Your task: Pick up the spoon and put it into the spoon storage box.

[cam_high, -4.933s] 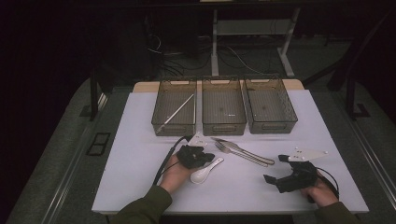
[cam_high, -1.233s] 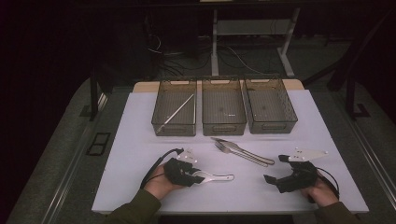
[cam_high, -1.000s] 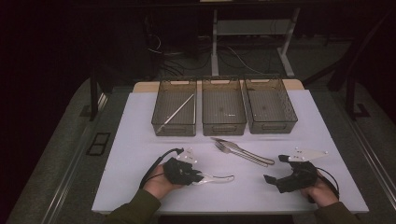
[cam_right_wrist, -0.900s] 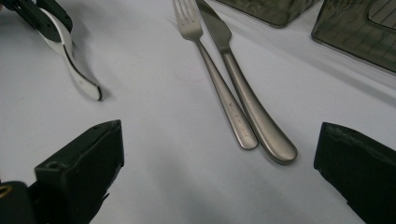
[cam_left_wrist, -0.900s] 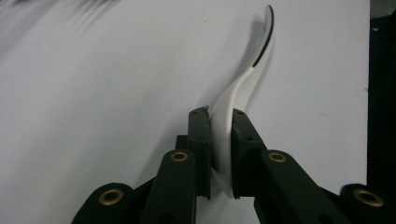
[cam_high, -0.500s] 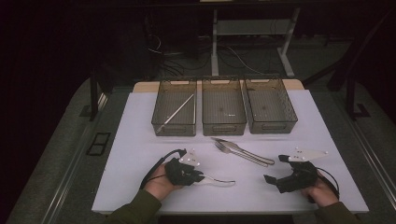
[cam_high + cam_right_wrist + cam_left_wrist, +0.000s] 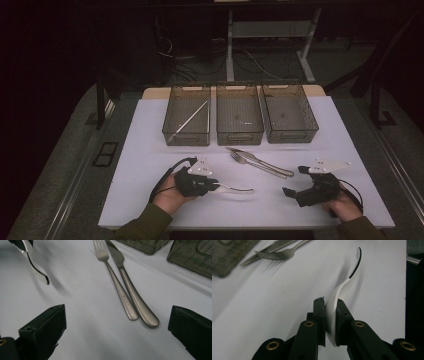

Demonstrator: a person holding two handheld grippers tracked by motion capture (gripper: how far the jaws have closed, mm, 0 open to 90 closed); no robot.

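At the far side of the white table (image 7: pixel 150 150) stand three dark mesh bins in a row; the left bin (image 7: pixel 187 116) holds a thin silver rod (image 7: pixel 189 121) lying slantwise, while the middle bin (image 7: pixel 239 114) and the right bin (image 7: pixel 290 113) stand beside it. Nearer, at the left, the left gripper (image 7: pixel 331 315) is clamped on the bowl end of a white spoon (image 7: pixel 342 290), the pads pressing it from both sides; the spoon is held on edge, its handle curving away to the right, raised off the table top. In the middle of the table, between the bins and the hands, a fork (image 7: pixel 252 164) and a knife (image 7: pixel 262 161) lie side by side, touching, handles pointing to the near right. At the near right the right gripper (image 7: pixel 117 330) has its jaws wide apart with nothing between them, aimed at the two handle ends, well apart from the spoon.
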